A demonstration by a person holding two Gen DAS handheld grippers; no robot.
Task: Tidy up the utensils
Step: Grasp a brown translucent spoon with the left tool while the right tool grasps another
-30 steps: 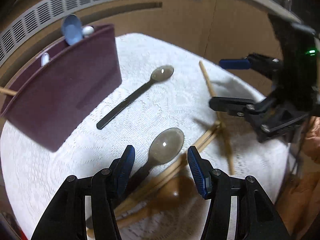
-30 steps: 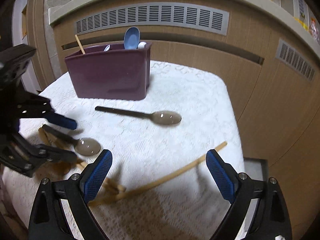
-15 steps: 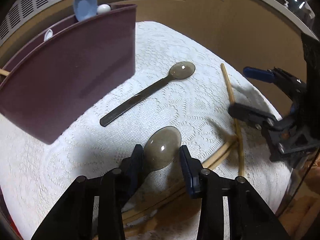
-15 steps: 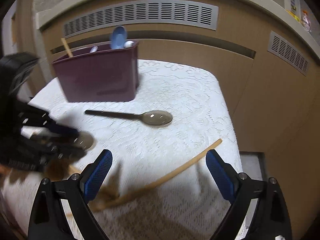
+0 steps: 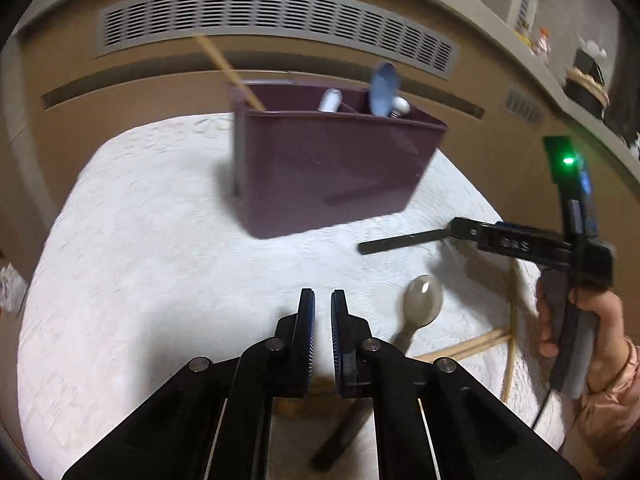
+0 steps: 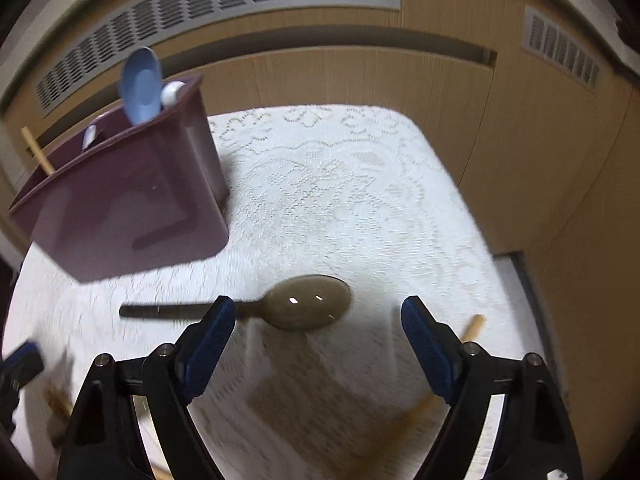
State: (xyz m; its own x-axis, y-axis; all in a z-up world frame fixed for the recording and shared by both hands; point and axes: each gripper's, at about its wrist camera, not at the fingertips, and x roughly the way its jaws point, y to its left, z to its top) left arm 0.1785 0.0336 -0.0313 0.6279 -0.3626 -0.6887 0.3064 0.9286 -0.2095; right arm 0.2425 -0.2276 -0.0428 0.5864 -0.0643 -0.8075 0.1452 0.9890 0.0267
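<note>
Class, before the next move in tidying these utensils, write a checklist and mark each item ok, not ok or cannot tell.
1. Left gripper holds a utensil: not ok, shut on nothing; near spoon lies beside it.
2. Right gripper open: ok, jaws have just been closing, nothing pinched.
3. Far spoon framed between right gripper's fingers: ok.
4. Pads touching far spoon: cannot tell.
5. Caddy upright, with room: ok.
6. Loose chopsticks put away: not ok.

Tan wood-panelled wall (image 6: 460,92) (grey slatted vents (image 5: 276,16) above); cluttered ledge (image 5: 576,76) at right.
</note>
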